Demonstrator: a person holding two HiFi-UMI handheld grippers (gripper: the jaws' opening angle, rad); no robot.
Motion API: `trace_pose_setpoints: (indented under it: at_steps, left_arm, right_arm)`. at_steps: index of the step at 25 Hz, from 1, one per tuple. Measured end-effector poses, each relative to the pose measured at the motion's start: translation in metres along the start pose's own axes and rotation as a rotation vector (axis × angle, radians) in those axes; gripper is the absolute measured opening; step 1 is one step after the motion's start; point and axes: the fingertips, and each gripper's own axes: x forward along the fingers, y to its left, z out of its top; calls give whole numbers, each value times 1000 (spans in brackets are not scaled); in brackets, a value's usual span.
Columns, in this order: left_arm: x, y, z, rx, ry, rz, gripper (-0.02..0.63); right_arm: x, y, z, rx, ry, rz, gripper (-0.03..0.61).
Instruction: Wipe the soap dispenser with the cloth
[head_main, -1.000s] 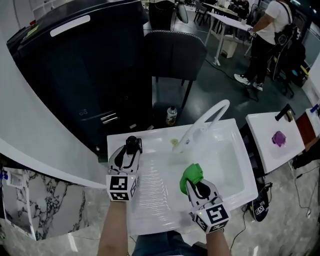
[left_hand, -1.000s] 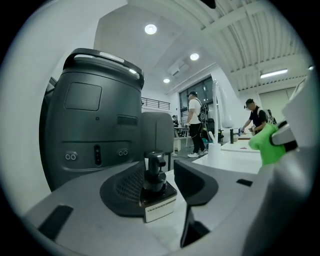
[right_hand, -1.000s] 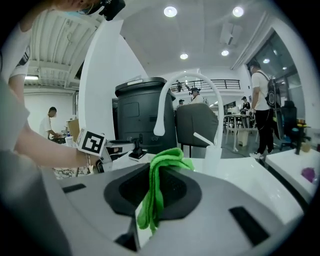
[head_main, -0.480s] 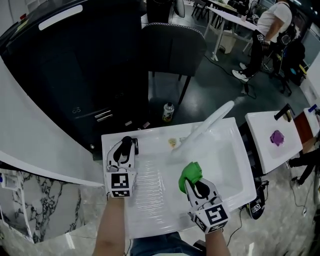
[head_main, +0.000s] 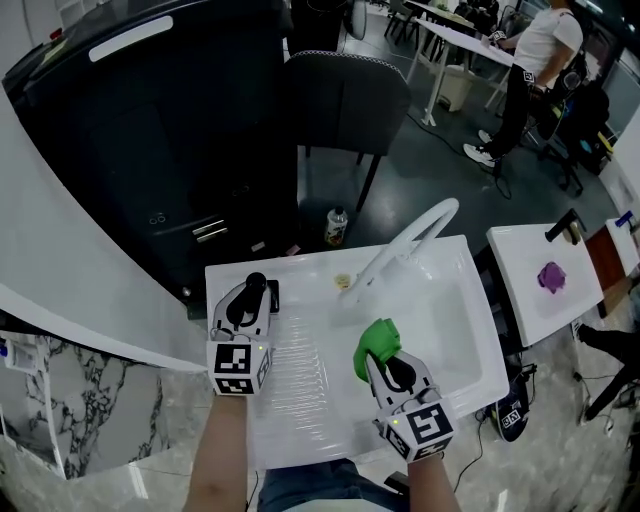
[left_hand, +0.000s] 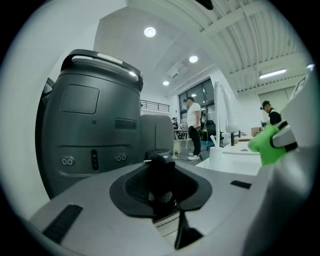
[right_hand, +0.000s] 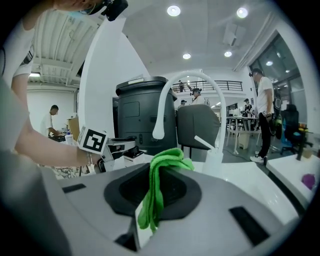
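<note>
The soap dispenser (head_main: 257, 285) is a black pump bottle at the back left corner of the white sink unit (head_main: 300, 385). My left gripper (head_main: 248, 300) is shut on it; in the left gripper view its dark pump head (left_hand: 161, 175) fills the gap between the jaws. A bright green cloth (head_main: 378, 342) is bunched in my right gripper (head_main: 385, 362), which is shut on it over the middle of the sink. In the right gripper view the cloth (right_hand: 159, 185) hangs folded between the jaws, well to the right of the dispenser.
A white arched faucet (head_main: 405, 248) rises behind the cloth, over the basin (head_main: 455, 335). A big black machine (head_main: 170, 130) and a dark chair (head_main: 345, 100) stand beyond the sink. A second white sink (head_main: 530, 300) with a purple thing (head_main: 555, 275) lies to the right. People stand far back.
The left gripper's jaws have closed in around the dispenser's top. Both hands have stayed nearly where they were, and the cloth is still in the right gripper.
</note>
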Motion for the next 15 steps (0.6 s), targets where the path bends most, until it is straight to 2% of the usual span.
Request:
trace_pose_setpoints:
  at_steps: [3, 9, 15]
  left_arm:
    - [-13, -5, 12, -29, 35, 1, 91]
    - [-42, -12, 32, -138, 81, 40, 91]
    - [-69, -34, 41, -242, 148, 45, 91]
  right_arm:
    - [-6, 4, 14, -14, -31, 13, 48]
    - [-24, 12, 40, -33, -101, 47, 49]
    - [-49, 20, 55, -41, -163, 77, 48]
